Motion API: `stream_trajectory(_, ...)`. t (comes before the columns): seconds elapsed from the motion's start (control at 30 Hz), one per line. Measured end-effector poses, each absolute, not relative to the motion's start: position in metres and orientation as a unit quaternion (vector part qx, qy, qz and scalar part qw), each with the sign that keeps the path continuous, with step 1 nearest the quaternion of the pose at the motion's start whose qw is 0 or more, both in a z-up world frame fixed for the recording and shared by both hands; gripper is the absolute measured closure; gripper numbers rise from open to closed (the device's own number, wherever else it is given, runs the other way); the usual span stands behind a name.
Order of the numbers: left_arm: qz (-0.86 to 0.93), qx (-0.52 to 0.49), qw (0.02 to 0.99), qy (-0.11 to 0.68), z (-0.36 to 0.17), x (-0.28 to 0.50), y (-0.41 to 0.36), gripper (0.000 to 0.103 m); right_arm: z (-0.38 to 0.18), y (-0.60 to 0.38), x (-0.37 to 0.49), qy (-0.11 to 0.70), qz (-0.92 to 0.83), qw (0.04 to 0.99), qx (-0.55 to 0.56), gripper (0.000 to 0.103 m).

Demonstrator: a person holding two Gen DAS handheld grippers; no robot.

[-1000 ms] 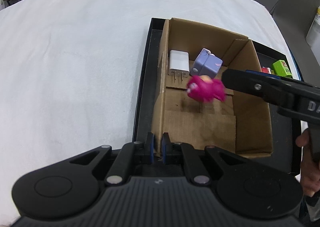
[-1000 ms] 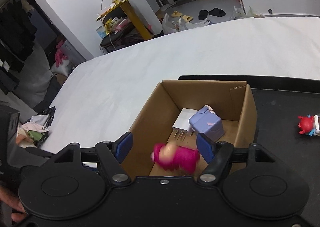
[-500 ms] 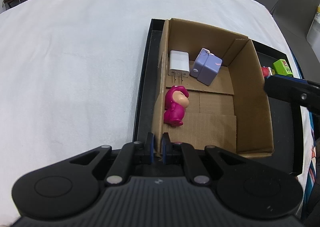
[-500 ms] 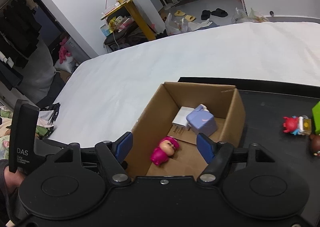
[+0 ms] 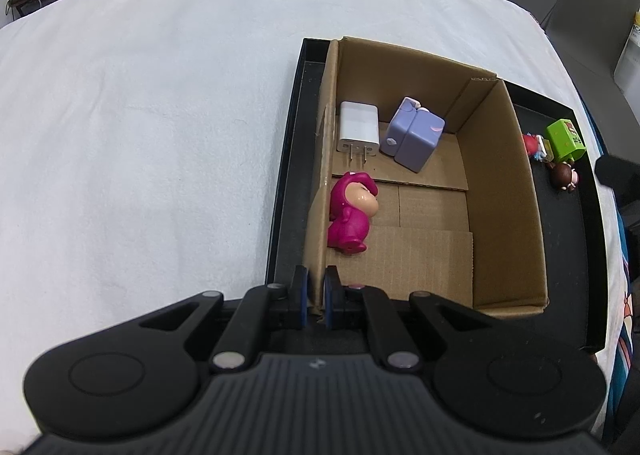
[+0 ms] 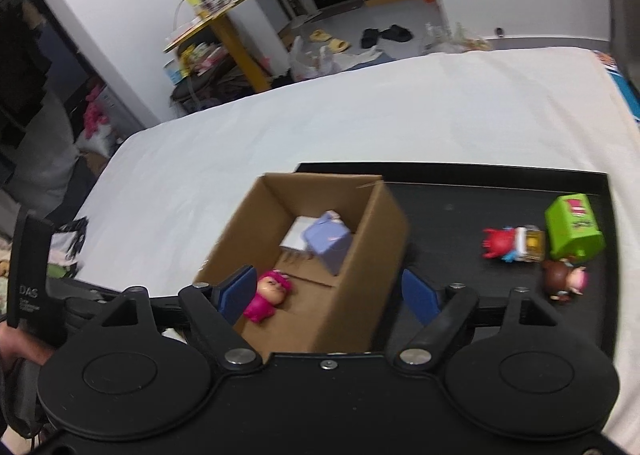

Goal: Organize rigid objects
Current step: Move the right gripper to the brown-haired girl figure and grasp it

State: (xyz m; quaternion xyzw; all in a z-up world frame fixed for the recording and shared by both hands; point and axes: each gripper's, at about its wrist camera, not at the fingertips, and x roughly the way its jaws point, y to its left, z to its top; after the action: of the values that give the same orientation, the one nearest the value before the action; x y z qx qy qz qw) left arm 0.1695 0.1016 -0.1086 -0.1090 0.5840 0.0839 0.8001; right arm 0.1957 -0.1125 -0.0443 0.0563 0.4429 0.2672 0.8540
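Blue pads of the left gripper [image 5: 315, 289] are closed on the near left wall of the cardboard box [image 5: 504, 183], holding it steady on the black tray [image 5: 576, 239]. The right gripper [image 6: 330, 293] hangs above the box with its jaws wide apart and nothing between them.

Inside the box lie the pink figure [image 5: 352, 213] against the left wall, the white charger [image 5: 359, 127] and the lilac cube [image 5: 414, 135] at the far end.

Outside, on the tray to the right, wait the red figure [image 6: 510, 243], the green block [image 6: 574, 231] and the brown figure [image 6: 564, 279], close together.

I think the next pick is one of these three. The right gripper should come from above, take only one piece, and not push its neighbours, while the left one keeps the box from sliding.
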Motion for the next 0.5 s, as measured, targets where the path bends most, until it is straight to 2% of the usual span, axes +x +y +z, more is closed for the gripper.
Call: stream_trajectory(0.5,0.084,-0.110,0.800,0.584,-0.108,0.170,0.099,0.096,-0.061,-0.175,0.227,0.442,0.159,0.880,0.076,0.023)
